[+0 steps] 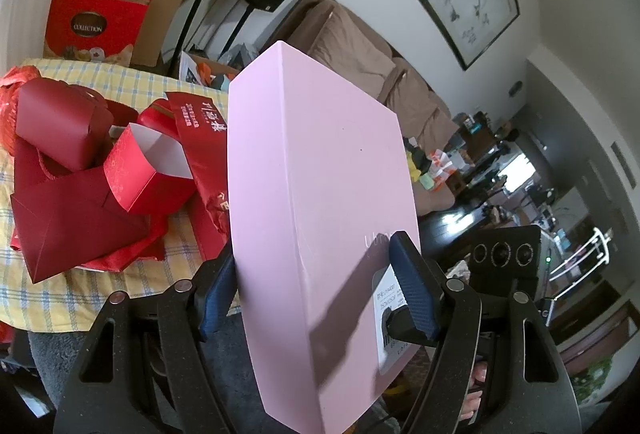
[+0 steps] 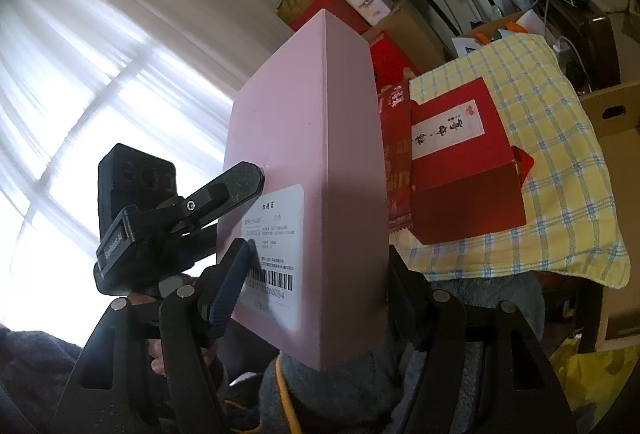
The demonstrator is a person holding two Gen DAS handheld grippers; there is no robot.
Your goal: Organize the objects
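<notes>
A tall pink box fills the centre of both wrist views, standing on end and lifted clear of the table, which is covered in a yellow-and-blue checked cloth. In the left wrist view the left claw rises from the bottom of the frame and straddles the lower part of the box: one blue-padded finger presses flat on the wide face at lower right, over the edge of a white label, while the other finger sits against the narrow side at lower left, so this claw is clenched on the box. In the right wrist view the right claw likewise grasps the pink box near its bottom; its blue-padded finger at lower left bears on the barcode label, and the opposite finger is mostly hidden behind the box's right edge. The left claw's black finger shows there too, touching the same labelled face from the middle left of the frame. Behind the box, on the table, lie red paper bags and folded cartons at the left of the left view, and a red gift box with a white strip label at the right of the right view, just beside the pink box.
</notes>
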